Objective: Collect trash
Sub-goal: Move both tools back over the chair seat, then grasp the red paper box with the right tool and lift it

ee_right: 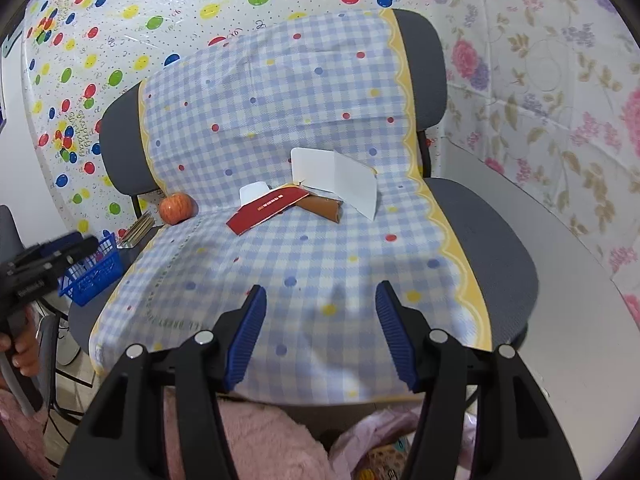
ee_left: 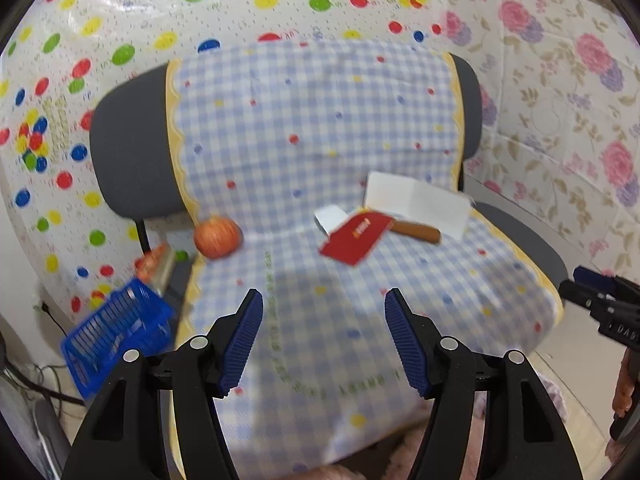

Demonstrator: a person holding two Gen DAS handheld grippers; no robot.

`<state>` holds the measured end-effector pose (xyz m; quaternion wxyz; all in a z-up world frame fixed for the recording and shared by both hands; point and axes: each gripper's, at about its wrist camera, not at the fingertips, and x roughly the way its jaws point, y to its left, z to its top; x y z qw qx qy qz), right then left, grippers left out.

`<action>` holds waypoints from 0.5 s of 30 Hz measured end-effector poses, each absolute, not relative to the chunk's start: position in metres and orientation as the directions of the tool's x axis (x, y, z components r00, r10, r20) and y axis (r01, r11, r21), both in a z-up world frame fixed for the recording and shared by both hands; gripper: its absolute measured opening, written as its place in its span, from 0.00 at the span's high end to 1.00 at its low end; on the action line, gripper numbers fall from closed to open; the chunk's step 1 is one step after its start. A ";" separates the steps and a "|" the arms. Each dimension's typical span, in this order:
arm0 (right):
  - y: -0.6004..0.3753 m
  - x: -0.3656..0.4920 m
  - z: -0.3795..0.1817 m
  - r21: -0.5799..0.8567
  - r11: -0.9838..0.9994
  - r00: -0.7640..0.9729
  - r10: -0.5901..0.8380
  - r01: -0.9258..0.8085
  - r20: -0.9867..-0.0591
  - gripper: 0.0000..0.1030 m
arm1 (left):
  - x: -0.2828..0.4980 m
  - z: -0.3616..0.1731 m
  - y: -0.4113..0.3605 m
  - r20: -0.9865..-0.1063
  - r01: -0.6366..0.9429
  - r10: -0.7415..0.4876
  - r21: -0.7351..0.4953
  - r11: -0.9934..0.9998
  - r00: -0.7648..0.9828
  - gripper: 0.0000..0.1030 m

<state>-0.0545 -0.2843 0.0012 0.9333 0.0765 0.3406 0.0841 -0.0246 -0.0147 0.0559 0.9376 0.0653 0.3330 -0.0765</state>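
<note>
flat red card [ee_right: 267, 208], seemingly folded, on chair [ee_right: 500, 240]

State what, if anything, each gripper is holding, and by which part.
Nothing is held. The left gripper and the right gripper both stand open over the chair's checked cloth, with nothing between their pads.

A grey padded office chair [ee_right: 484, 240] was draped with a blue-and-white checked cloth dotted with colours [ee_right: 280, 100]. Behind it, the wall was covered by a white plastic sheet with bright balloons [ee_left: 120, 20]. A sheet printed with pink flowers [ee_right: 540, 80] was hung at the right.
</note>
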 end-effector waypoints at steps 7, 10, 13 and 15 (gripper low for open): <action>-0.266 -0.006 -0.005 0.182 0.975 0.739 0.218 -0.130 -0.638 0.46 | 0.025 0.045 -0.016 -0.642 0.178 -0.080 0.090 0.980 0.763 0.35; -0.251 0.025 -0.014 0.176 0.974 0.722 0.222 -0.140 -0.656 0.46 | 0.047 0.025 -0.012 -0.671 0.181 -0.082 0.079 0.980 0.737 0.35; -0.231 0.056 -0.023 0.174 0.972 0.702 0.233 -0.155 -0.673 0.45 | 0.068 0.005 -0.007 -0.698 0.175 -0.068 0.083 0.981 0.713 0.35; -0.217 0.078 -0.032 0.171 0.972 0.687 0.236 -0.162 -0.687 0.44 | 0.082 -0.007 -0.001 -0.719 0.162 -0.052 0.085 0.983 0.693 0.35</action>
